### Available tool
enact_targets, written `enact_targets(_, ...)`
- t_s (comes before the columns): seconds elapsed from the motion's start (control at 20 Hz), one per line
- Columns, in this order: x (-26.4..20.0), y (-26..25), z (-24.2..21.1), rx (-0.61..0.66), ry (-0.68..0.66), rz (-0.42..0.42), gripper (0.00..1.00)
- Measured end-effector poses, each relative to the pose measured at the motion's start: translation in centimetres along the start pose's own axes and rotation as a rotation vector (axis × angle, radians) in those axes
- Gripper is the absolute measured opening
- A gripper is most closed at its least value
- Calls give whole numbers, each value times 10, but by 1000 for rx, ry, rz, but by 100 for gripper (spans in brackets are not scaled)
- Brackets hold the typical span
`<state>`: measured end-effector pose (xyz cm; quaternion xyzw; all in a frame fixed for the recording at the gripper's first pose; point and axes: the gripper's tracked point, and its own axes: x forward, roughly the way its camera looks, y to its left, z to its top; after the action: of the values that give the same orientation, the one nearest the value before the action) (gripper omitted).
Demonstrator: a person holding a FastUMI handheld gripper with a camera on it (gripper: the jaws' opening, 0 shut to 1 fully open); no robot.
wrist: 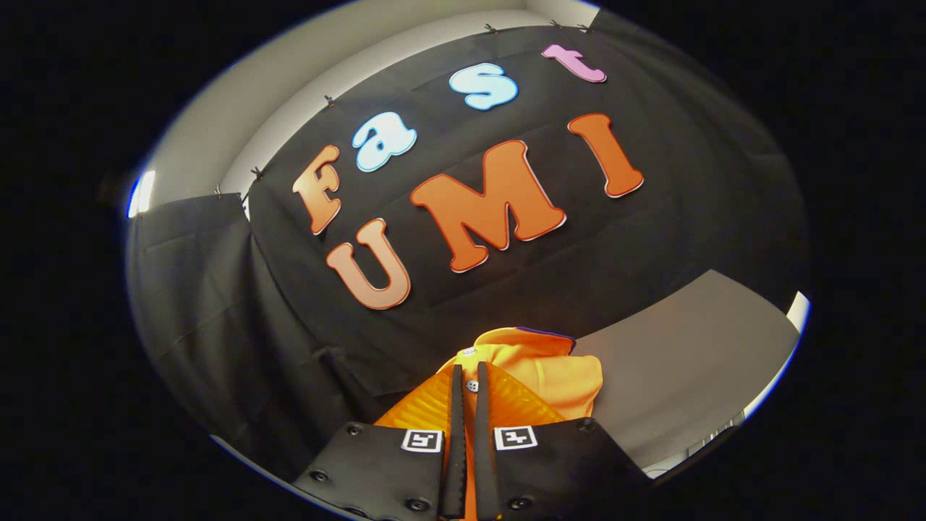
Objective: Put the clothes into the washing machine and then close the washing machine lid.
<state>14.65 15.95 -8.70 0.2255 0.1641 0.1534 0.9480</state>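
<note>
On the left hangs the dark cloth wall (217, 325) of the booth. In the middle, the gripper (469, 373) has its two fingers drawn close together, a narrow gap between them pinching a fold of the orange garment (557, 369), which bunches just ahead of the fingers and to their right. Further right and beyond lies a grey surface (687, 347). The step in hand looks like carrying the garment to the washing machine: I judge the grip should stay firm and the travel smooth, so no cloth slips or trails outside the drum.
</note>
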Motion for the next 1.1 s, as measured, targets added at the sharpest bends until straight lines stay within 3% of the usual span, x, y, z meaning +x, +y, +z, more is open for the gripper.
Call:
enact_targets(0.3,42,79,-61,-33,110,120,13)
enact_targets(0.6,113,114,-143,-30,243,172,13)
enact_targets(0.75,152,106,-189,-13,305,145,13)
enact_targets(1.1,209,55,-289,46,383,-14,13)
